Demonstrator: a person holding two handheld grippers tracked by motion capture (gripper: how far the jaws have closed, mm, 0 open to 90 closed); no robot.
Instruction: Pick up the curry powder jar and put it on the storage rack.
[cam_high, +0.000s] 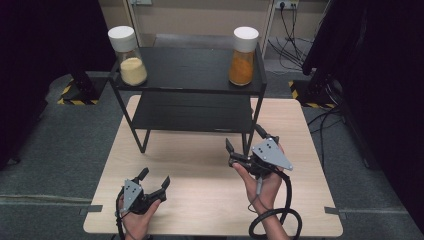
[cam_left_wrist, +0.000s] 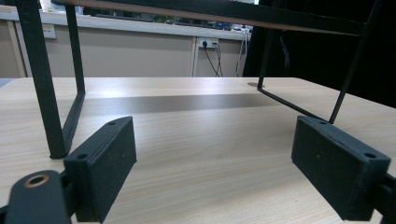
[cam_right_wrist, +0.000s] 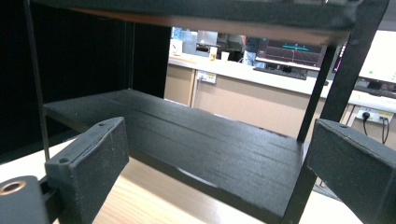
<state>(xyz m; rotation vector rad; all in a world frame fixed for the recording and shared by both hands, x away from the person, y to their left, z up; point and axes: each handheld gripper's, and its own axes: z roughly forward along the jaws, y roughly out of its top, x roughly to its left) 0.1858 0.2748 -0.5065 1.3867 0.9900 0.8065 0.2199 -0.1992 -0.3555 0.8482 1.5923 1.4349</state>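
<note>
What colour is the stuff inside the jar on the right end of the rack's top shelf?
Orange, under a white lid; the right jar shows best in the high view.

Left hand-held gripper low, jaws spread, right hand-held gripper raised, jaws wide apart

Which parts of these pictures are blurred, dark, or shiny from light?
High view: even light, dark curtains at both sides, the two jars slightly soft. Left gripper view: the near pads are blurred, and a pale sheen lies on the table. Right gripper view: the shelf is dim against the bright room behind.
</note>
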